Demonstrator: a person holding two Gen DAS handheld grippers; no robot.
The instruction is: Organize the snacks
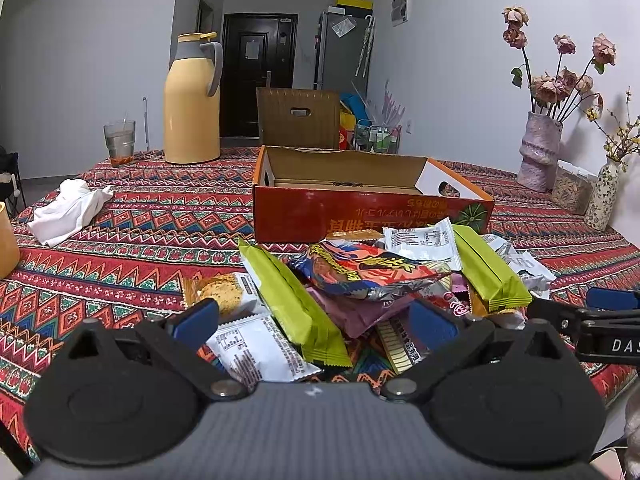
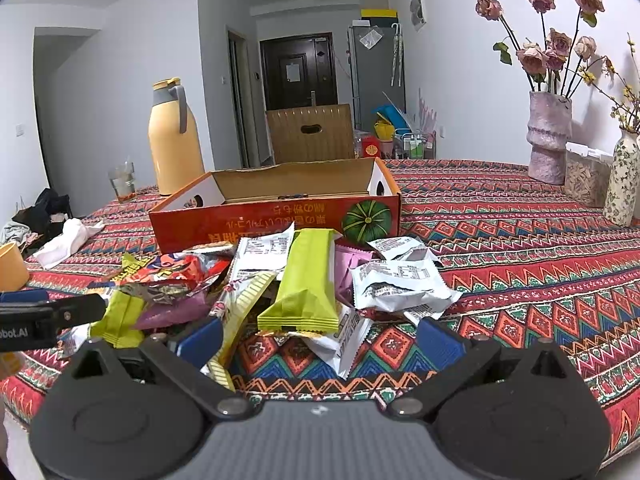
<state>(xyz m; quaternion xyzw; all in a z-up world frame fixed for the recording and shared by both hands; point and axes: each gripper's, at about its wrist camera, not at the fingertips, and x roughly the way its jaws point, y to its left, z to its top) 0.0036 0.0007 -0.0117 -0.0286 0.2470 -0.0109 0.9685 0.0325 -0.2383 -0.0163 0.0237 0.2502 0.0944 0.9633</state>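
Snack pile (image 1: 360, 280) on table, box (image 1: 372, 208) just behind.

Place: home dining room
Table: patterned cloth (image 2: 520, 240)
10 o'clock: thermos (image 1: 192, 100)
12 o'clock: door (image 1: 258, 72), fridge (image 1: 344, 52)
2 o'clock: flower vase (image 1: 538, 152)

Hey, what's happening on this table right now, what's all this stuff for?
A person is holding two sets of tongs over a pile of snack packets on a patterned tablecloth. The left tongs and right tongs are both open and holding nothing. Just behind the pile sits an open orange cardboard box, which looks empty from here. So the sorting seems not to have started yet.
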